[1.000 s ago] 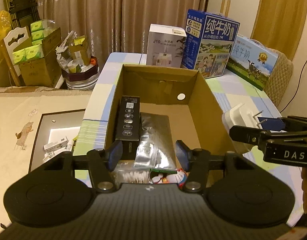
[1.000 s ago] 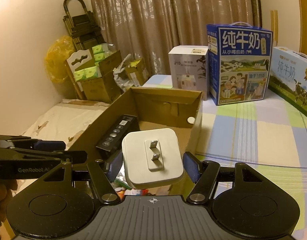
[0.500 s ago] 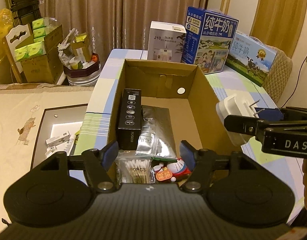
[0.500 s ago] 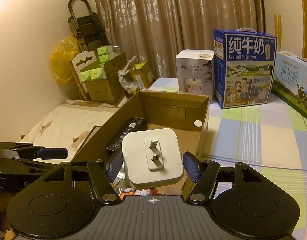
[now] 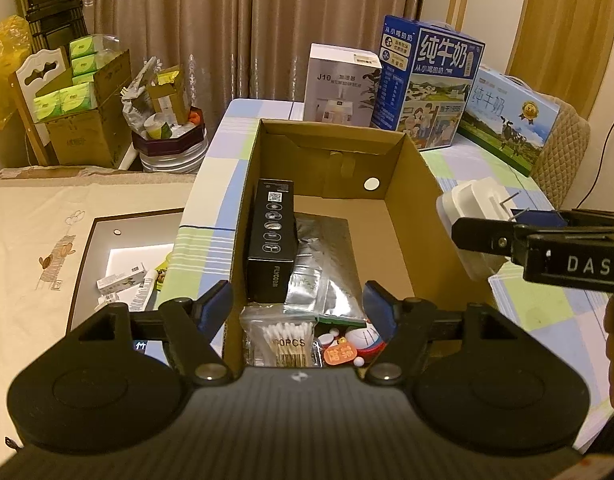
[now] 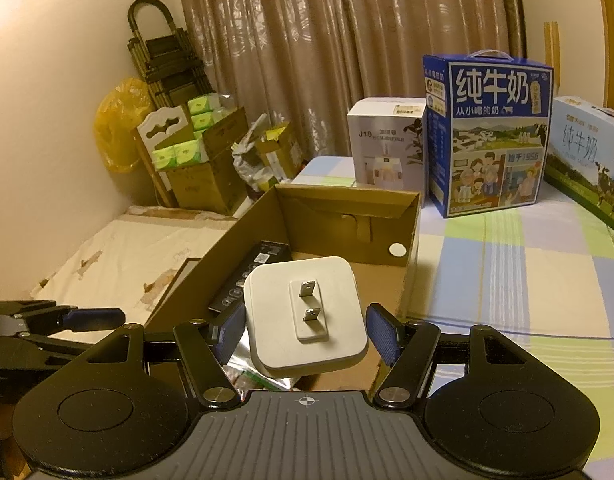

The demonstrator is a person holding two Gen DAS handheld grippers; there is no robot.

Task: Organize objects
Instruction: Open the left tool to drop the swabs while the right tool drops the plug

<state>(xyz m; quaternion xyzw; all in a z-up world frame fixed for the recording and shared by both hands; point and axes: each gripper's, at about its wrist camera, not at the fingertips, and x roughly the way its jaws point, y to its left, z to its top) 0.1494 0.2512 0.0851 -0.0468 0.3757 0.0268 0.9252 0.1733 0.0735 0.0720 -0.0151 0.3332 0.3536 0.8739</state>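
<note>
The right gripper (image 6: pixel 305 330) holds a white plug adapter (image 6: pixel 305 314) between its jaws: a smooth, rounded-square plastic block with two flat metal prongs facing forward, away from the camera. The ribbed blue pads (image 6: pixel 383 334) stand at its sides. Seen from the left wrist view, the adapter (image 5: pixel 473 208) hangs just past the right wall of the cardboard box (image 5: pixel 411 216), above the checked cloth of the bench (image 5: pixel 547 304).

The left gripper (image 5: pixel 297 308) has just been opening its jaws, and they stand moderately wide with nothing pressed between them. They hover over the near end of the box. Directly beyond them lie a clear bag of cotton swabs (image 5: pixel 285 340), a crinkled silver foil pouch (image 5: pixel 321 272) and a small round cartoon toy in white, red and blue (image 5: pixel 365 340). Ahead and slightly left of the jaws, a long matte black carton (image 5: pixel 271 240) lies along the box's left wall. The far right part of the brown floor is bare corrugated card.

Past the box, on the bench, stand a white humidifier carton (image 5: pixel 341 80), a tall blue milk carton with a handle (image 5: pixel 429 80) and a lower pale blue milk carton (image 5: pixel 507 114). Shiny brown curtains (image 5: pixel 247 28) hang behind.
</note>
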